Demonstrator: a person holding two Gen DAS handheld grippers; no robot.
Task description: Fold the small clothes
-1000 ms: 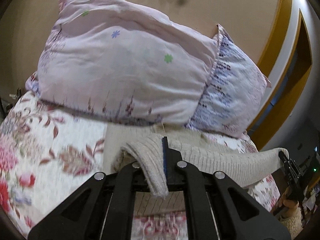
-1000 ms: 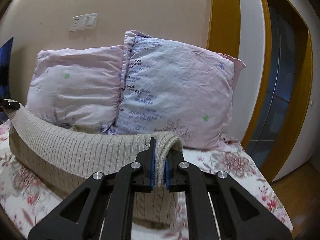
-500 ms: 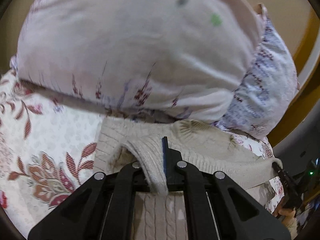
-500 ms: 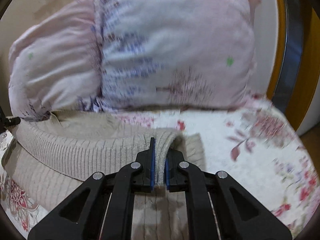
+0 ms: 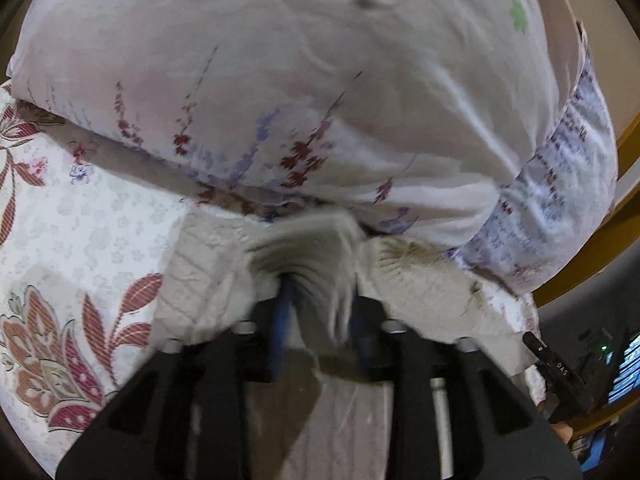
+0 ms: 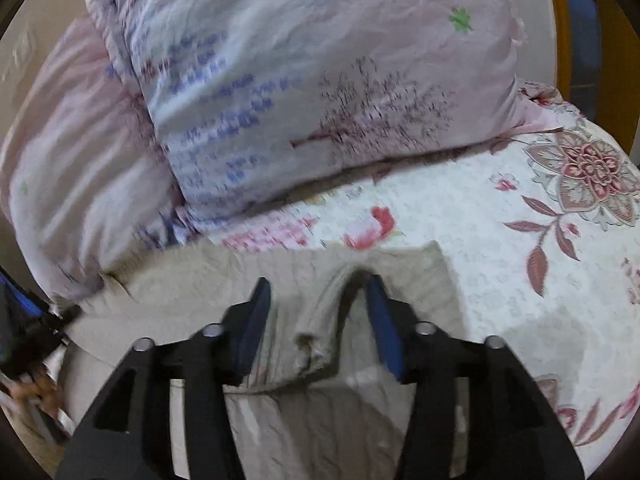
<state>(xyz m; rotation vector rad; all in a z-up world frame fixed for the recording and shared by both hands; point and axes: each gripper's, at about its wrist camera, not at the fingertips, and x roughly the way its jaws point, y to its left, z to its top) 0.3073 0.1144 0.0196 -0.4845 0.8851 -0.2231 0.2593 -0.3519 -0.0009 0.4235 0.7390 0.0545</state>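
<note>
A beige knitted sweater (image 5: pixel 420 280) lies folded over on the floral bedspread, its far edge against the pillows; it also shows in the right wrist view (image 6: pixel 200 280). My left gripper (image 5: pixel 320 292) is open, blurred, with the ribbed hem (image 5: pixel 308 248) loose between its fingers. My right gripper (image 6: pixel 318 300) is open, its blue pads apart, with a bunched fold of the sweater (image 6: pixel 320 332) lying between them.
Two pale pink floral pillows (image 5: pixel 300 80) (image 6: pixel 320 88) lean close behind the sweater. The floral bedspread (image 6: pixel 520 280) extends to the right and to the left (image 5: pixel 80 260). The other gripper (image 5: pixel 560 372) shows at the right edge.
Both grippers carried the sweater's hem forward and down toward the pillows, then opened and released it. The sweater now lies folded on the bed.
</note>
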